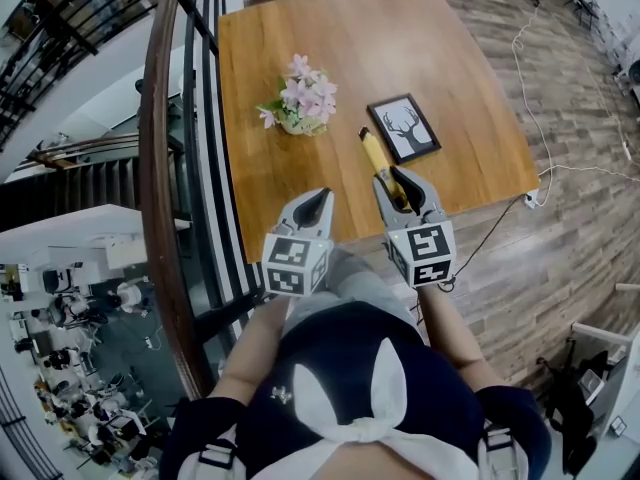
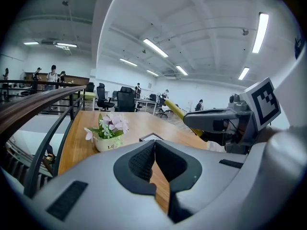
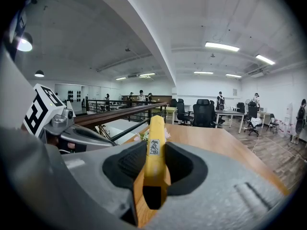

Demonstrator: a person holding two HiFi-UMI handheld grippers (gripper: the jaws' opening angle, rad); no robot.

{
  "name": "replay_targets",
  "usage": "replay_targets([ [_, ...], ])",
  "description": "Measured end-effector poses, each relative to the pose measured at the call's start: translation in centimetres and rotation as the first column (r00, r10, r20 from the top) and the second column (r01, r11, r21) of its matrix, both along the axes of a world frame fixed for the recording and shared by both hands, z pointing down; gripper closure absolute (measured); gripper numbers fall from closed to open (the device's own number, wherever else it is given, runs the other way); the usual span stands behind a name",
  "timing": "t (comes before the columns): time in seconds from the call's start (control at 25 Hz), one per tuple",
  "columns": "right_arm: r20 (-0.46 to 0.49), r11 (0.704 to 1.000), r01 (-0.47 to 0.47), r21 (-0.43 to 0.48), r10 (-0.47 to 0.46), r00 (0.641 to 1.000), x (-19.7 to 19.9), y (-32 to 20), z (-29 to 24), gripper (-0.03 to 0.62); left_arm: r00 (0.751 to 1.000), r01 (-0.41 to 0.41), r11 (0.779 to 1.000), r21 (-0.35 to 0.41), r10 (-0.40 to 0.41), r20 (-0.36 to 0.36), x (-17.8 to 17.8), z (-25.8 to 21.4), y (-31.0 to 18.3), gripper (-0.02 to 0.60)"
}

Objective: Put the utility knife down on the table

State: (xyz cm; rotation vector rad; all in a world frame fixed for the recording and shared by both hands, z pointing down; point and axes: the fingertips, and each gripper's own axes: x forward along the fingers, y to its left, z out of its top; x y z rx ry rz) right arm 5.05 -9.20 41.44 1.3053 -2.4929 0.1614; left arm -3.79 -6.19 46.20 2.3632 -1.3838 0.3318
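Note:
The yellow utility knife [image 1: 376, 155] is clamped between the jaws of my right gripper [image 1: 398, 181] and sticks out forward over the near part of the wooden table [image 1: 350, 38]. In the right gripper view the knife [image 3: 155, 128] runs up from between the pads, a small label on its top. My left gripper [image 1: 322, 200] hovers beside it at the table's near edge, its pads [image 2: 144, 159] pressed together on nothing. From the left gripper view the right gripper [image 2: 211, 121] and the knife's tip [image 2: 175, 110] show at the right.
A small pot of pink flowers [image 1: 300, 103] and a black picture frame [image 1: 403, 128] with a deer print stand mid-table ahead of the grippers. A curved railing [image 1: 160, 168] runs along the table's left side. A white cable [image 1: 530, 68] lies on the floor at the right.

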Motion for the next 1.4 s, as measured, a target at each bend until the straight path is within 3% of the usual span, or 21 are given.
replay_targets([
  [0.68, -0.006, 1.0, -0.025, -0.01, 0.025, 1.0, -0.7, -5.7, 0.5, 0.471, 1.0, 0.001, 1.0, 0.003, -0.001, -0.007, -1.6, -0.1, -5.9, 0.563],
  [1.4, -0.023, 0.999, -0.016, -0.051, 0.015, 1.0, -1.0, -7.5, 2.4, 0.472, 1.0, 0.003, 1.0, -0.021, -0.003, -0.01, -1.9, 0.9, -7.5, 0.563],
])
